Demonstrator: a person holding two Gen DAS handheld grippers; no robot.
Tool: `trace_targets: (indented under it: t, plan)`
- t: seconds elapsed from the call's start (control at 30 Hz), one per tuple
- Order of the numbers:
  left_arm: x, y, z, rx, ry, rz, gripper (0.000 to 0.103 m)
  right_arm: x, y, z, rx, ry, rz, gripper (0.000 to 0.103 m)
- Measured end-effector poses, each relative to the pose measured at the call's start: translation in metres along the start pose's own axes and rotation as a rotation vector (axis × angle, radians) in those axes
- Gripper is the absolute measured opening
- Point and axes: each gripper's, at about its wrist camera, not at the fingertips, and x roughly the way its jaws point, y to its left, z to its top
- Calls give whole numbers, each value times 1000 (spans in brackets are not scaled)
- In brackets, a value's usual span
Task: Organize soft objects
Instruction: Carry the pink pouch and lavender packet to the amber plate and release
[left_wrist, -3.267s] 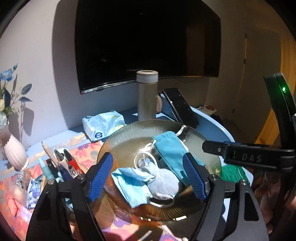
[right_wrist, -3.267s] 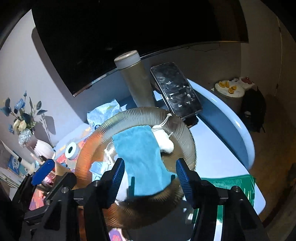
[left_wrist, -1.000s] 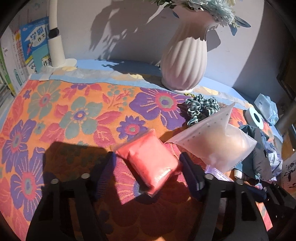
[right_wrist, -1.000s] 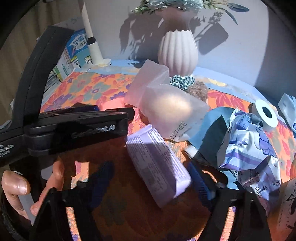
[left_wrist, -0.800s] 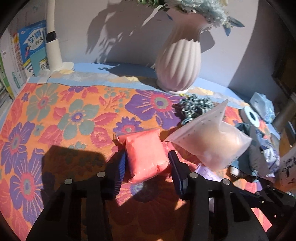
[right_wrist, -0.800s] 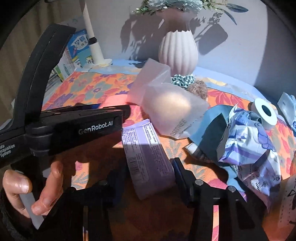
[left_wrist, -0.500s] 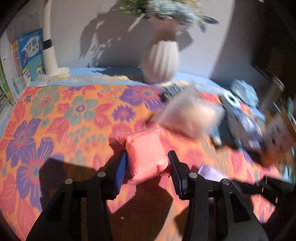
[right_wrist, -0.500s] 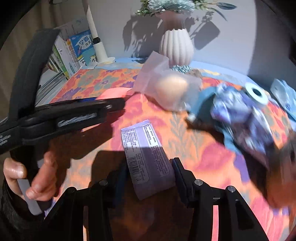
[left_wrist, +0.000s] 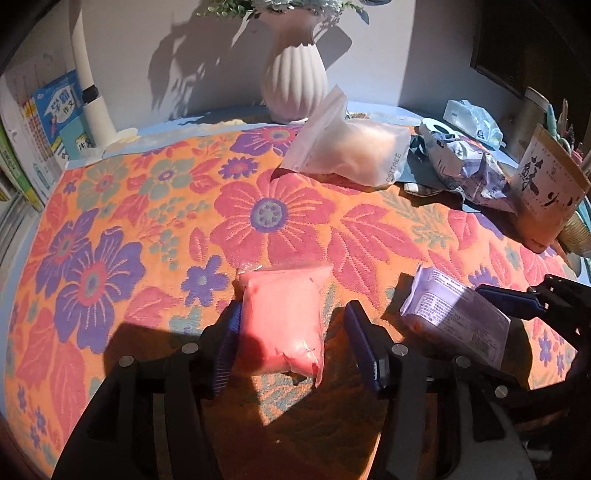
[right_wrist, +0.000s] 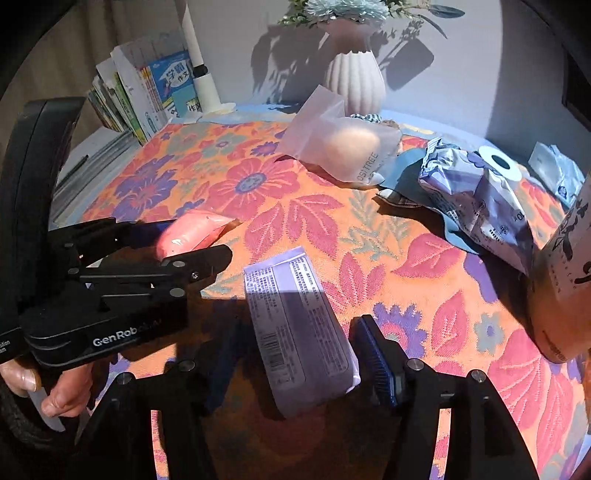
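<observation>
A pink soft pack (left_wrist: 282, 317) lies on the flowered cloth (left_wrist: 155, 206) between the jaws of my left gripper (left_wrist: 295, 339). Those jaws are opening; the right pad stands clear of the pack. A purple printed pack (right_wrist: 299, 325) lies on the cloth between the jaws of my right gripper (right_wrist: 299, 354), which are also opening, with gaps on both sides. The two packs rest side by side, the pink pack (right_wrist: 192, 230) to the left of the purple pack (left_wrist: 454, 317). A hand (right_wrist: 55, 391) holds the left gripper's handle.
Behind the packs lie a translucent bag (left_wrist: 351, 155) with a beige lump inside, a crumpled blue-white packet (left_wrist: 469, 170) and a tape roll (right_wrist: 498, 162). A brown paper pouch (left_wrist: 546, 192) stands at the right. A white vase (left_wrist: 295, 81), lamp post (left_wrist: 92, 99) and books (left_wrist: 48, 125) line the back.
Both grippers shut on their packs, drew them nearer across the cloth away from the bag and vase, then widened their jaws. The packs now lie loose between the pads.
</observation>
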Motion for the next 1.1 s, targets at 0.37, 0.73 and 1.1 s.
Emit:
trace_targets:
  t: [0.37, 0.73, 1.1]
  plan:
    - [-22, -33, -10, 66, -51, -68, 36, -21, -9, -17, 56, 37, -26, 44]
    - [-61, -140, -20, 256, -144, -252, 36, -100, -94, -82, 345, 26, -155, 44]
    - [-95, -249, -8, 426, -232, -340, 36, -196, -164, -120, 521, -120, -260, 44]
